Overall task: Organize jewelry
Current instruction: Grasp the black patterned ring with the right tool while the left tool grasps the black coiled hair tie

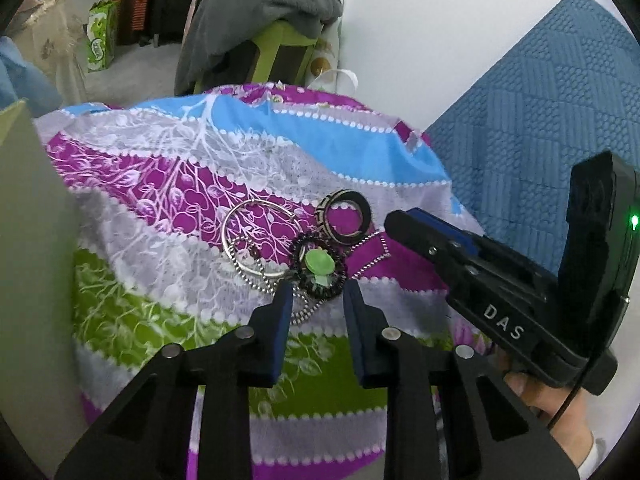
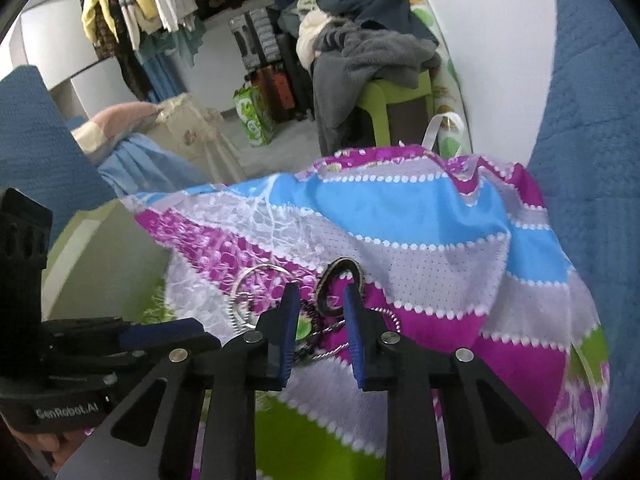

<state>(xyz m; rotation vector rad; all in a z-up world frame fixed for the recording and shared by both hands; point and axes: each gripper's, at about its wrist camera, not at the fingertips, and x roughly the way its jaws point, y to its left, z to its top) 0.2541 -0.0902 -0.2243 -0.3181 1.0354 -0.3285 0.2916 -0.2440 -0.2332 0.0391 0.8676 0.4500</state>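
A small heap of jewelry lies on a striped purple, blue, grey and green cloth (image 1: pixel 180 184). It holds a thin silver bangle (image 1: pixel 256 236), a black-and-cream patterned bangle (image 1: pixel 344 216), a dark beaded bracelet with a green round piece (image 1: pixel 320 264) and a silver chain (image 1: pixel 280 296). My left gripper (image 1: pixel 318 286) stands open just short of the beaded bracelet, its pads touching nothing. My right gripper (image 2: pixel 321 290) is open too, its fingers framing the patterned bangle (image 2: pixel 344 263) without pressing it. The silver bangle (image 2: pixel 260 270) lies to its left. Each gripper shows in the other's view: the right gripper (image 1: pixel 396 224) and the left gripper (image 2: pixel 200 334).
A blue quilted mat (image 1: pixel 540 120) lies to the right of the cloth against a white wall. Behind stand a green stool piled with grey clothes (image 1: pixel 276 40) and a green bag (image 1: pixel 100 40). A person's hand (image 1: pixel 560 408) holds the right gripper's handle.
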